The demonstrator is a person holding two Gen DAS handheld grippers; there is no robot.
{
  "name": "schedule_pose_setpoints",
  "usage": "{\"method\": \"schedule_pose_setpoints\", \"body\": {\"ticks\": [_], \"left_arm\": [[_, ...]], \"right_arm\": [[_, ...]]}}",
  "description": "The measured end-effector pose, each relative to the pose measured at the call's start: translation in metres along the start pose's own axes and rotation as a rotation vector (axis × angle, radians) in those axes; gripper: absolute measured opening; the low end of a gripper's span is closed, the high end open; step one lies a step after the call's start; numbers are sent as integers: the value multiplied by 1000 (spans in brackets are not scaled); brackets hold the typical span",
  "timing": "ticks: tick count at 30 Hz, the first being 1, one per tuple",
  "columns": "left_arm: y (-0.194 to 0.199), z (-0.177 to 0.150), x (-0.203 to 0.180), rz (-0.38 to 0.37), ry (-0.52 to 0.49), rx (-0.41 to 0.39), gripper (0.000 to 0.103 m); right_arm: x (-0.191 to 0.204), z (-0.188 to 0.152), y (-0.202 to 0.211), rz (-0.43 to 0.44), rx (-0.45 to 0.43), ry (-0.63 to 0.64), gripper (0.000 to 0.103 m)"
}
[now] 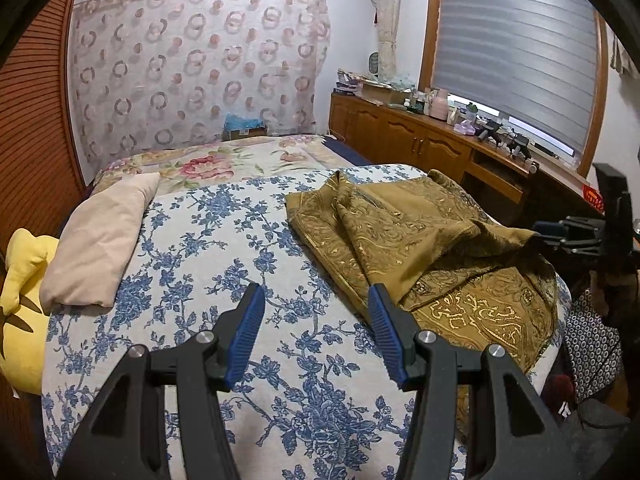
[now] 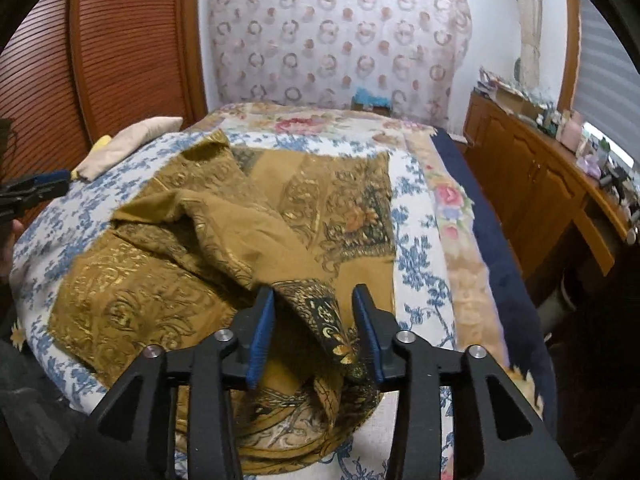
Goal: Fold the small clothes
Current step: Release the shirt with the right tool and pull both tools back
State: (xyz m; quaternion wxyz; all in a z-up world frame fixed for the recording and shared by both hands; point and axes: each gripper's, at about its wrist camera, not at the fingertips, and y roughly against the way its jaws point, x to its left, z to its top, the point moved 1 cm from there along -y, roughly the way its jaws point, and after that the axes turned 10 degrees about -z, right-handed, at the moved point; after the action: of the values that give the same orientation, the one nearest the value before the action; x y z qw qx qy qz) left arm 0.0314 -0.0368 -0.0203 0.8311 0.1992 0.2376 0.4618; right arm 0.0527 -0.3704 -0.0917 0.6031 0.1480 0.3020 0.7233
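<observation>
Tongs both gape: left tongs [image 1: 316, 330] empty, right tongs [image 2: 314, 334] astride gold cloth [image 2: 224, 248], contact unclear

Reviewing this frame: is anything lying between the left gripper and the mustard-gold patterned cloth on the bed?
Nothing visible. The left gripper hovers open over bare blue-floral bedspread, and the mustard-gold patterned cloth begins right beside one of its fingers. The beige pillow lies off to the other side.
</observation>
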Motion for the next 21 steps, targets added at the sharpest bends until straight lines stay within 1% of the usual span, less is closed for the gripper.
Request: {"method": "schedule_pose_setpoints", "body": {"ticks": [2,7,9,14,21], "left_arm": [[0,-2,0,0,-2,0,53],[0,-2,0,0,-1,1,53],[0,-2,-1,-2,1,2,53],[0,-2,-1,0,-1,4,53],[-1,-6,2,4,2,8,53]], "right_arm": [[4,5,6,14,-24,11,51],[22,20,14,60,-75,44,54],[29,27,10,86,-79,54,55],[51,45,-11,115,-71,88,55],[108,62,-38,254,-38,212,55]]}}
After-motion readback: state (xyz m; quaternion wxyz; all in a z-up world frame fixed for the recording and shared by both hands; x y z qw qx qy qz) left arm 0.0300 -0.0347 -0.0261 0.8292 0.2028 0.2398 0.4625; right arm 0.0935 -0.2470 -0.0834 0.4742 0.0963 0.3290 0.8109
